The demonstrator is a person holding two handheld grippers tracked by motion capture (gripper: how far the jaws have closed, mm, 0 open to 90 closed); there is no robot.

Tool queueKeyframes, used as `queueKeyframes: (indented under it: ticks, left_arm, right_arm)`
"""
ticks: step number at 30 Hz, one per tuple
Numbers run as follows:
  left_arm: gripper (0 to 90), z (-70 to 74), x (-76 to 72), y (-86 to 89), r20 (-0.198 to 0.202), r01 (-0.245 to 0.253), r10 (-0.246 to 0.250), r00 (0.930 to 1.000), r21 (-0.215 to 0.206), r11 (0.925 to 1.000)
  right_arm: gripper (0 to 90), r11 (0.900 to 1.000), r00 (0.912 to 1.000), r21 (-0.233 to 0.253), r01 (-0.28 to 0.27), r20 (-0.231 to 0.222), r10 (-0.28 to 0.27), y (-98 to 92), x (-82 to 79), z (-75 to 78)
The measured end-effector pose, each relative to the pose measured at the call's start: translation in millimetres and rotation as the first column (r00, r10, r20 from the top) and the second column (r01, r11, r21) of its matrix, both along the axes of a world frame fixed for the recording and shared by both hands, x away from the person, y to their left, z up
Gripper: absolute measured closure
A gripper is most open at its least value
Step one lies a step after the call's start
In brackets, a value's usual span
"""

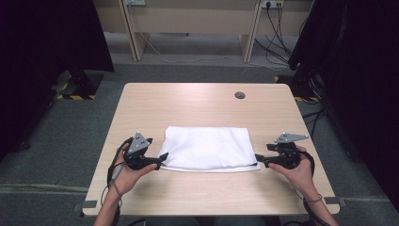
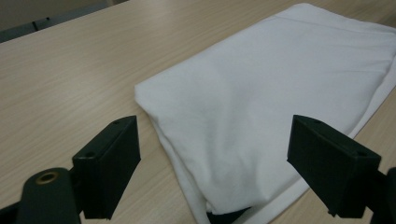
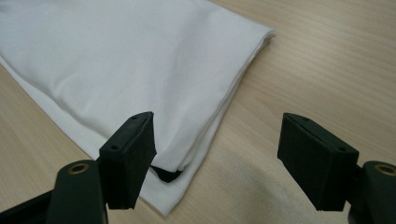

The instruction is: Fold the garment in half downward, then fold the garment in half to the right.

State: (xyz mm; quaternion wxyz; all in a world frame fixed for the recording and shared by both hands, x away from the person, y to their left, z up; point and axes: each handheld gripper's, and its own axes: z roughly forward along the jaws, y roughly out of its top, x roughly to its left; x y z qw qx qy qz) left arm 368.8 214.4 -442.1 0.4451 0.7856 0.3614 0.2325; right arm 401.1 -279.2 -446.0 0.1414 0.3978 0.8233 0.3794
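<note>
Folded white fabric cloth (image 1: 207, 148) lying flat on the light wooden table (image 1: 202, 101), toward its near edge. Left gripper (image 1: 160, 164) at the cloth's near-left corner and right gripper (image 1: 258, 159) at its near-right corner, each with jaws spread wide, holding nothing.

A light wood-grain table (image 1: 207, 101) fills the centre of the high view, its far edge toward the top of the frame and its near edge at the bottom. A small round grey cable port (image 1: 240, 95) sits in its surface at upper right of centre. A folded white cloth (image 1: 207, 148) lies flat on the tabletop, slightly below the middle of the frame, its long sides running left to right. A thinner under-layer shows along its lower edge. Dark brackets (image 1: 89, 204) sit at the table's two lower corners.
</note>
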Motion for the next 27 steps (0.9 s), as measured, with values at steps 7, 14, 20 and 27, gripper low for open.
queueKeyframes:
  ticks: [7,14,20,27]
  left_arm:
    - [15.9,3.7,-0.8,5.8,0.01,-0.018,0.018,0.9998,-0.001,0.9998]
    - [15.9,1.5,-2.5,5.7,0.008,-0.018,0.018,0.9998,0.003,0.9998]
    - [16.9,4.4,3.0,7.6,0.012,-0.023,0.023,0.9997,0.002,0.9997]
    - [23.2,10.1,29.8,6.0,0.008,-0.037,0.037,0.9993,0.015,0.9992]
  right_arm:
    - [26.3,0.999,0.9997,0.021,0.024,-0.002,-0.024,-4.3,-1.4,-0.3]
    - [26.2,1.0,0.9997,0.016,0.023,0.001,-0.023,-4.8,-3.6,0.3]
    - [26.0,0.999,0.9997,0.024,0.022,0.009,-0.022,-3.8,-3.0,4.0]
    - [25.8,1.0,0.9999,0.015,0.011,0.011,-0.011,-1.9,0.7,7.7]
